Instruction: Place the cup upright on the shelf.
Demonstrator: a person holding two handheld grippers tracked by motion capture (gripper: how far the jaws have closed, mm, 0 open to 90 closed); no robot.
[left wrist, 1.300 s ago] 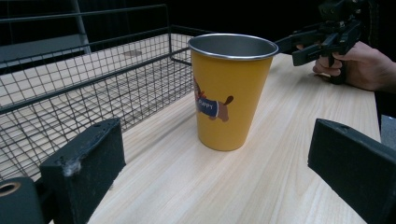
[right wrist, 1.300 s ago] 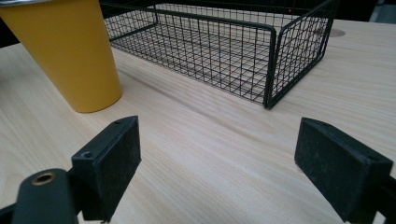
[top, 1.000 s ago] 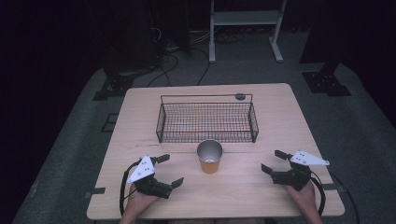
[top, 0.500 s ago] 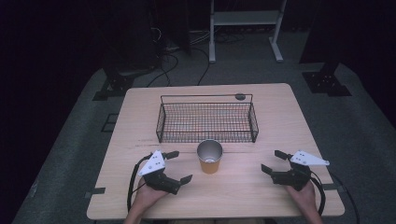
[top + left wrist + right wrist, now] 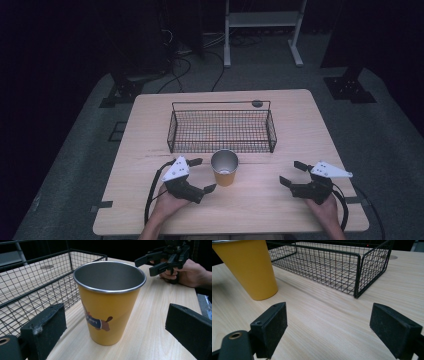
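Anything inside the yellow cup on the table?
Nothing visible: the yellow cup stands upright, and the left gripper view shows bare metal walls inside. Its near rim hides the very bottom there; from the high view the interior looks empty too.

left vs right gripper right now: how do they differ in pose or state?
The left gripper sits right beside the yellow cup, jaws spread to either side of it without touching; the right gripper sits well away from the cup, over bare table. The left gripper points at the cup; the right gripper points toward the wire basket corner. Both are open and hold nothing.
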